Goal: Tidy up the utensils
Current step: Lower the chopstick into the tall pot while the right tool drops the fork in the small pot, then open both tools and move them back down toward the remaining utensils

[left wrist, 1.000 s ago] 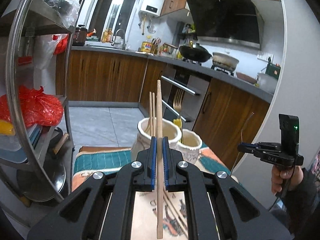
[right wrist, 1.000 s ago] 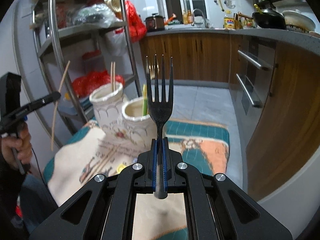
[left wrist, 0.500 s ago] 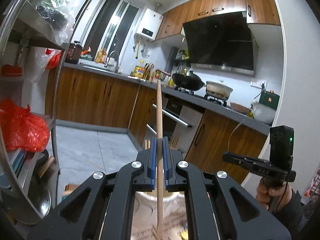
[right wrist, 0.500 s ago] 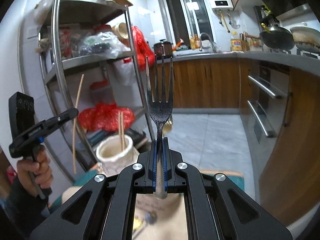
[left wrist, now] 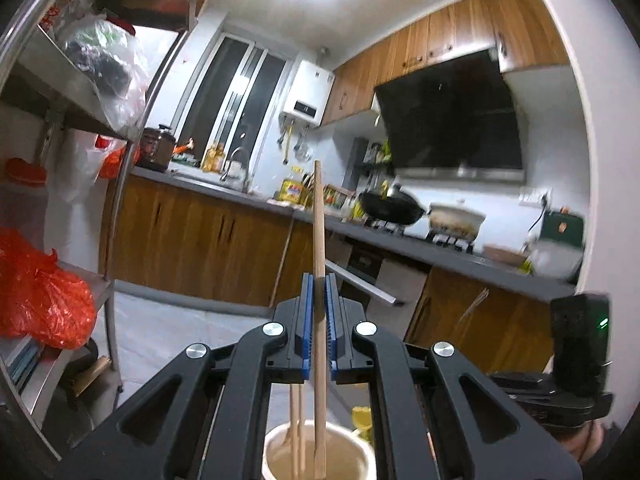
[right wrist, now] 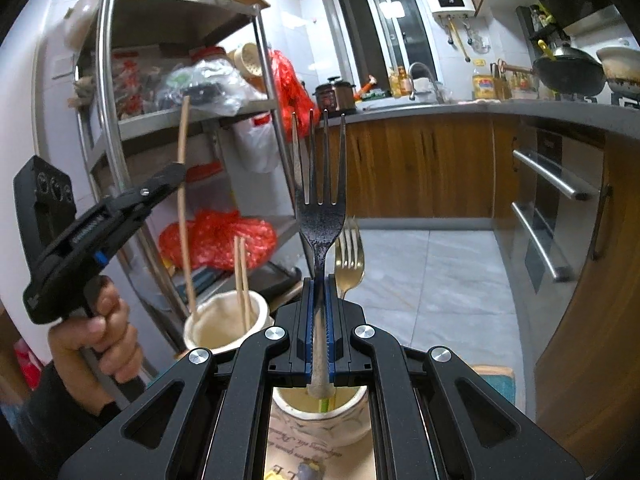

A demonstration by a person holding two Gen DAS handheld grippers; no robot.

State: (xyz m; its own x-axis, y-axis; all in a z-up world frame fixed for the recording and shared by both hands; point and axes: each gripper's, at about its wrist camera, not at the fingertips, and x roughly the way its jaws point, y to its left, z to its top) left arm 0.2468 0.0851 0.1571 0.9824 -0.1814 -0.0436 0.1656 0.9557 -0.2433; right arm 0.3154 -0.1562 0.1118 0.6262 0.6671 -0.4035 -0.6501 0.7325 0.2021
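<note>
The left gripper is clamped on a single wooden chopstick, its blue pads pressed against both sides of the shaft. The chopstick stands upright. Its upper end rises well above the pads; its lower end reaches down inside the mouth of a cream ceramic utensil jar directly below the gripper. Two more chopsticks already stand in that jar, just beside the held one. In the right wrist view the same gripper appears at left, carried by the person's hand, with the chopstick hanging into the left jar, where the two standing chopsticks lean together.

The right gripper is closed on the handle of a dark metal fork. The fork stands upright, tines up, with the handle end protruding just below the pads. That end sits over the opening of a second patterned ceramic jar, which stands just beside the first jar. A gold-coloured fork stands tines up in this second jar, just behind and right of the held fork. A thin green stem is visible inside it; its identity cannot be told.

Both jars rest on a printed cloth.
</note>
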